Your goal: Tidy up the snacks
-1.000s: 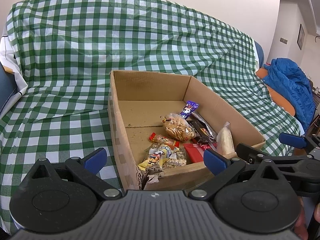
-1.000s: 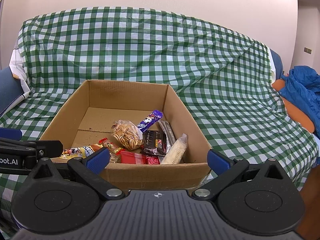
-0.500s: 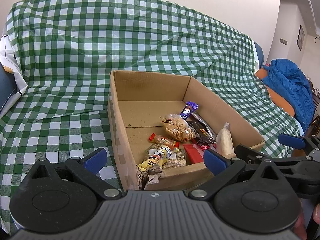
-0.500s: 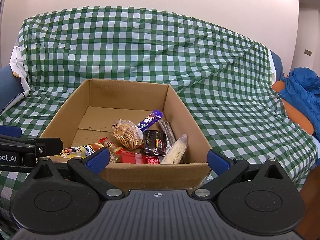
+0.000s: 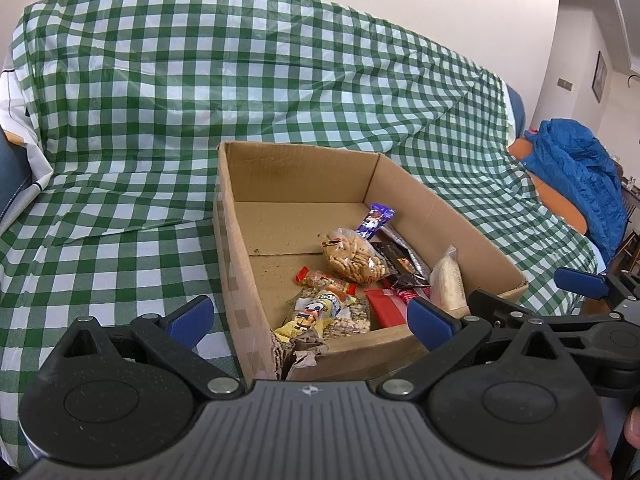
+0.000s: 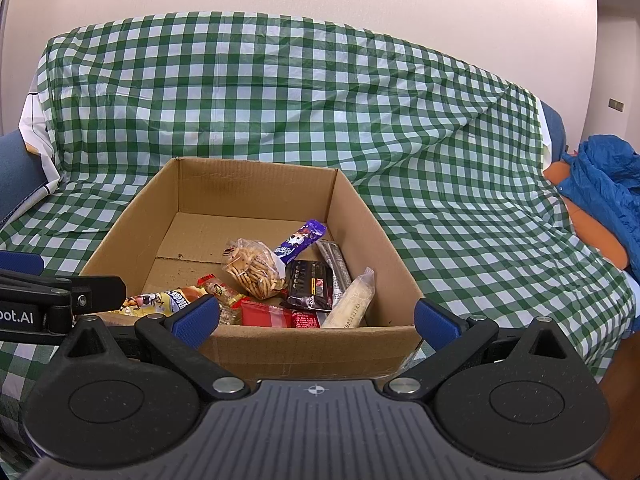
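Note:
An open cardboard box [image 5: 300,168] [image 6: 256,178] sits on a sofa covered with a green checked cloth [image 5: 200,72]. Several snacks lie in its near half: a clear bag of crackers [image 5: 352,256] [image 6: 256,266], a purple bar [image 5: 376,222] [image 6: 300,240], a dark chocolate pack [image 6: 312,284], a red packet [image 5: 386,306] [image 6: 266,316], a yellow pack [image 5: 312,316] [image 6: 160,302] and a white bag [image 5: 450,280] [image 6: 352,300]. My left gripper [image 5: 308,318] is open and empty in front of the box. My right gripper [image 6: 316,318] is open and empty, also before the box.
A blue jacket [image 5: 580,176] [image 6: 608,184] lies on an orange cushion at the sofa's right end. The box's near left corner [image 5: 296,350] is torn. The checked cloth spreads left of the box [image 5: 100,240] and right of it [image 6: 500,248].
Both grippers have stayed nearly still and open; the views shift only slightly. The snacks have not moved.

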Available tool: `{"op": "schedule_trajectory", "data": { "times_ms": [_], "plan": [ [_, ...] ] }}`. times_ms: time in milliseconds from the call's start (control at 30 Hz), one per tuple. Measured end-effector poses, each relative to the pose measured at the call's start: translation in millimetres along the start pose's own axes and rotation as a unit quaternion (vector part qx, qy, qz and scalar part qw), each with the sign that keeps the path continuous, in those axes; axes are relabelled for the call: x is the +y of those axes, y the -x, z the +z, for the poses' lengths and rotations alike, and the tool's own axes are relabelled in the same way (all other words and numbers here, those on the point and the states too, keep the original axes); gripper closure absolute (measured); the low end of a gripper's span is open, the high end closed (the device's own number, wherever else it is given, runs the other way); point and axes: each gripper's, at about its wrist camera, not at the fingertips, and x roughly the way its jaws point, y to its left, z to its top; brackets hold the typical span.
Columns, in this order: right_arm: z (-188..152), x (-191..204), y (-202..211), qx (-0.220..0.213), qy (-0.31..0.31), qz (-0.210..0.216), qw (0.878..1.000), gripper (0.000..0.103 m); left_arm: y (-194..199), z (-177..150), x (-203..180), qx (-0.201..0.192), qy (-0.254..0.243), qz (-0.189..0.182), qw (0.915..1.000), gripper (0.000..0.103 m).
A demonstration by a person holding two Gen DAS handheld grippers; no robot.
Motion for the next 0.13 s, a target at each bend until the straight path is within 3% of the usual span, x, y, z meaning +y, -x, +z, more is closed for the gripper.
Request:
{"op": "schedule_trajectory", "data": {
  "times_ms": [133],
  "plan": [
    [0.4, 0.4, 0.8, 0.0, -0.001, -0.001, 1.0, 0.001, 2.1, 0.0, -4.3, -0.005, -0.003, -0.005, 1.0, 0.0]
  ]
}}
